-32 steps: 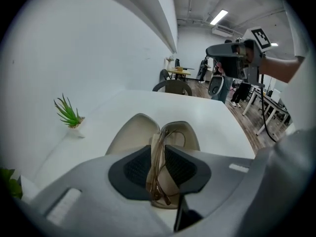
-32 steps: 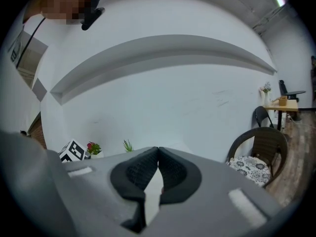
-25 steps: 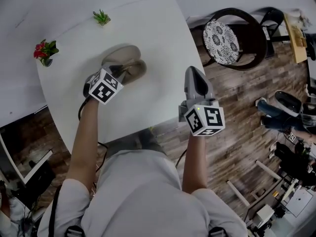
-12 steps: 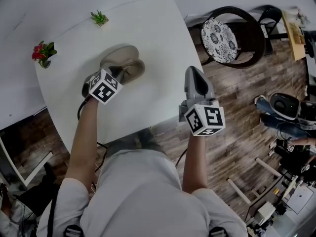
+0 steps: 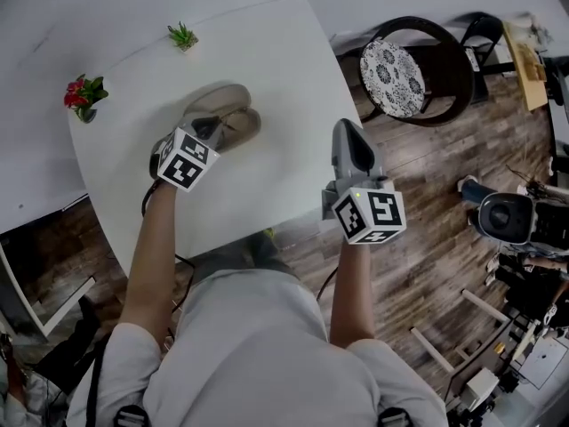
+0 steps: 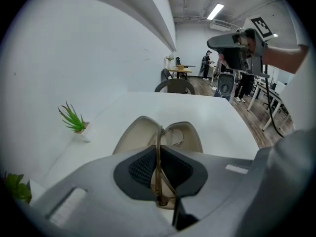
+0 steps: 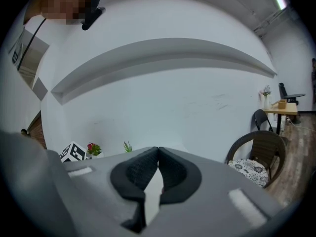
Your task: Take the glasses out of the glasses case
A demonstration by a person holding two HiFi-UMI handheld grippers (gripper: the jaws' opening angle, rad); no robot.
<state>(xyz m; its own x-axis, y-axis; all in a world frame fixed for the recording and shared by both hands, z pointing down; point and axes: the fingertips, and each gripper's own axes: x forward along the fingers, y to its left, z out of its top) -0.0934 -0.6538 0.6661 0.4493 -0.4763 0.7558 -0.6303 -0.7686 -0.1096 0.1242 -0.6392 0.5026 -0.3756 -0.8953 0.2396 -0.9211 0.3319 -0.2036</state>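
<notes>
Brown, translucent, thin-framed glasses [image 6: 159, 172], clamped edge-on between left gripper [image 6: 158, 169] pads, long axis along the jaws, pointing toward table [image 5: 284, 60] far edge, over open beige case [image 6: 132, 137] mid-table. Barely different from half a second ago. Right gripper [image 7: 158, 168] shut, empty, at table's near right edge.

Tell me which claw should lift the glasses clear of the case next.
Left. The left claw is shut on the glasses frame, right over the open case. The right claw is shut on nothing, off by the edge of the table, away from the case.
</notes>
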